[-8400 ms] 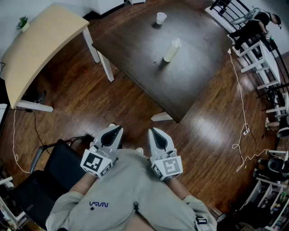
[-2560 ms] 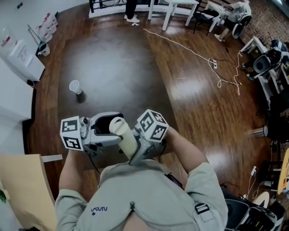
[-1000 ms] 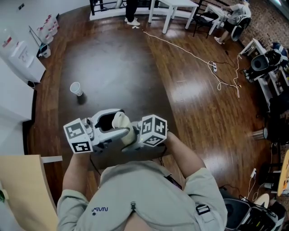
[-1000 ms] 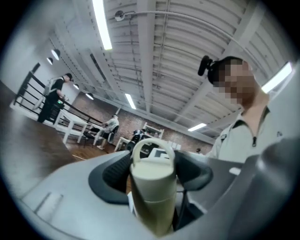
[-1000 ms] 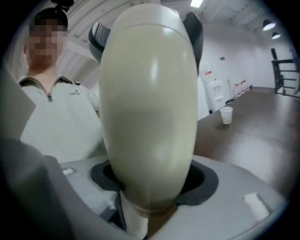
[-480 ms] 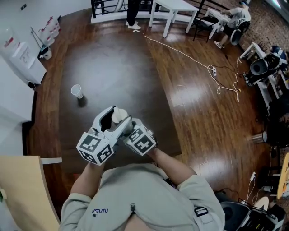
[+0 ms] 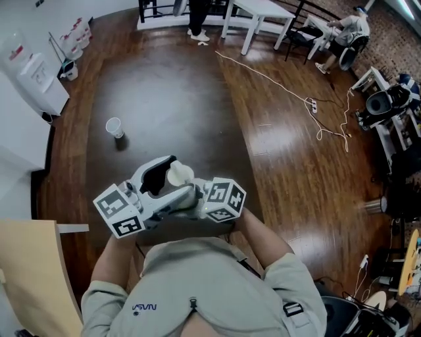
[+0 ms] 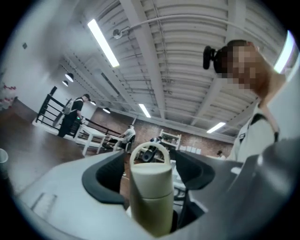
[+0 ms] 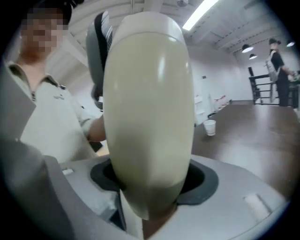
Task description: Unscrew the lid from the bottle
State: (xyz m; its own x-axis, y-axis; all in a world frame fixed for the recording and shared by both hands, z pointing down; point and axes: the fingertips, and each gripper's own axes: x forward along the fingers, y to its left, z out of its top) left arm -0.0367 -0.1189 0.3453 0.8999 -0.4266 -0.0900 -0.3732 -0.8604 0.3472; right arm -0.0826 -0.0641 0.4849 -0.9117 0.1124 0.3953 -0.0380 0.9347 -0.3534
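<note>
A cream bottle (image 9: 149,117) is held in front of my chest above the near edge of the dark table (image 7: 164,92). My right gripper (image 9: 150,183) is shut on its body, with a pad pressed to each side. The lid (image 8: 150,174), with its loop handle (image 8: 150,151), stands between the jaws of my left gripper (image 8: 152,159). Those jaws have just been opening, and a thin gap shows on both sides of the lid. In the head view the lid (image 7: 179,174) sits between the left gripper (image 7: 168,183) and the right gripper (image 7: 198,197).
A paper cup (image 7: 114,126) stands on the table's far left. A white cabinet (image 7: 41,76) stands against the left wall. A light wooden tabletop (image 7: 29,276) lies at the near left. A cable (image 7: 309,99) trails across the floor on the right. White tables (image 7: 260,10) and people are at the back.
Half a second ago both grippers were close together, pointing away from me. They have swung apart again, with the bottle lying across between them. The left jaws stand slightly wider round the lid.
</note>
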